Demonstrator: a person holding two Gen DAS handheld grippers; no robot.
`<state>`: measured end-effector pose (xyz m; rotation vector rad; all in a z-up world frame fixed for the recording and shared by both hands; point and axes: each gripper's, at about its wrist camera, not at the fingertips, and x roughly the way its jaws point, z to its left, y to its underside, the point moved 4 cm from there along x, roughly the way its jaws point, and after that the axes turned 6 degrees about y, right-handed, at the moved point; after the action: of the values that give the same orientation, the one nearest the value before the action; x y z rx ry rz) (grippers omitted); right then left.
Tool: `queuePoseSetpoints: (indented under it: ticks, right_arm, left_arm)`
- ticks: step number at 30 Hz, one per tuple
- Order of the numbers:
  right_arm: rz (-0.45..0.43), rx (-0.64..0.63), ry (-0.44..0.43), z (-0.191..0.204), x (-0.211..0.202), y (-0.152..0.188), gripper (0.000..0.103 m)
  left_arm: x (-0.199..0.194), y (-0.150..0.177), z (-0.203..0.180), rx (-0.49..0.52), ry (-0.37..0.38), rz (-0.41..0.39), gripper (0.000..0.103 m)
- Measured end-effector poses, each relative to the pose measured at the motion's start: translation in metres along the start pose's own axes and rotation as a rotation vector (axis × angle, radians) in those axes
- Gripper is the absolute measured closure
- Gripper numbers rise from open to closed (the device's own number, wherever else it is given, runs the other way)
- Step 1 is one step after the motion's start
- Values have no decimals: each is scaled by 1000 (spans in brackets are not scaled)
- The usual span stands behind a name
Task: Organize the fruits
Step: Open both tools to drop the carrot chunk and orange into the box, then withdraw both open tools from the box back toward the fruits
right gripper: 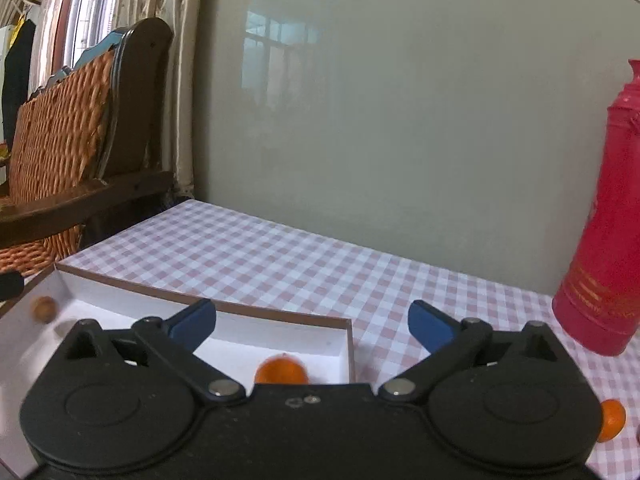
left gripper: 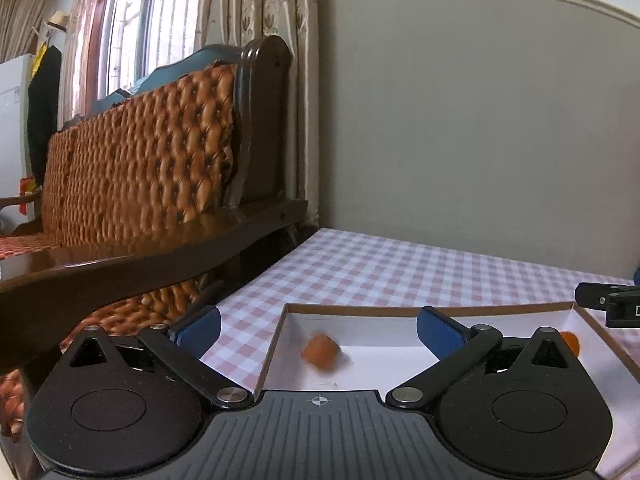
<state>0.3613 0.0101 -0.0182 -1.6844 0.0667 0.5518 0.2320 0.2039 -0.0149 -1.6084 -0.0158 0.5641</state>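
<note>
A shallow white box (left gripper: pixel 384 311) with a brown rim lies on the checked tablecloth; it also shows in the right wrist view (right gripper: pixel 280 315). A blurred brownish-orange fruit (left gripper: pixel 320 351) sits in its left end, seen small in the right wrist view (right gripper: pixel 44 309). An orange fruit (right gripper: pixel 281 370) lies in the box's right end, partly seen in the left wrist view (left gripper: pixel 571 340). Another orange fruit (right gripper: pixel 611 420) lies on the cloth outside the box. My left gripper (left gripper: pixel 318 330) is open and empty above the box. My right gripper (right gripper: pixel 312 326) is open and empty over the box's right end.
A tall red thermos (right gripper: pixel 608 216) stands on the table at the right. A wooden sofa with a woven cushion (left gripper: pixel 140 160) borders the table's left edge. A grey wall (left gripper: pixel 480 140) runs behind the table. The right gripper's tip (left gripper: pixel 608 304) shows at the far right.
</note>
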Motion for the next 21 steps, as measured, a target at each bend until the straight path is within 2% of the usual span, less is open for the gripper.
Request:
queuePoseSetpoints:
  ticks: [15,18,21]
  right_arm:
    - [7,-9,-33,2,-7,3,6]
    - [2,-7,-18,2,-9,2,6]
    - [-48,-19,30,1,-20,-2,6]
  left_arm:
    - [2,5,6,1,-4,21,0]
    - [-1,6,3,15,-10,23,0]
    - [-9,3,4,-17,-22,11,0]
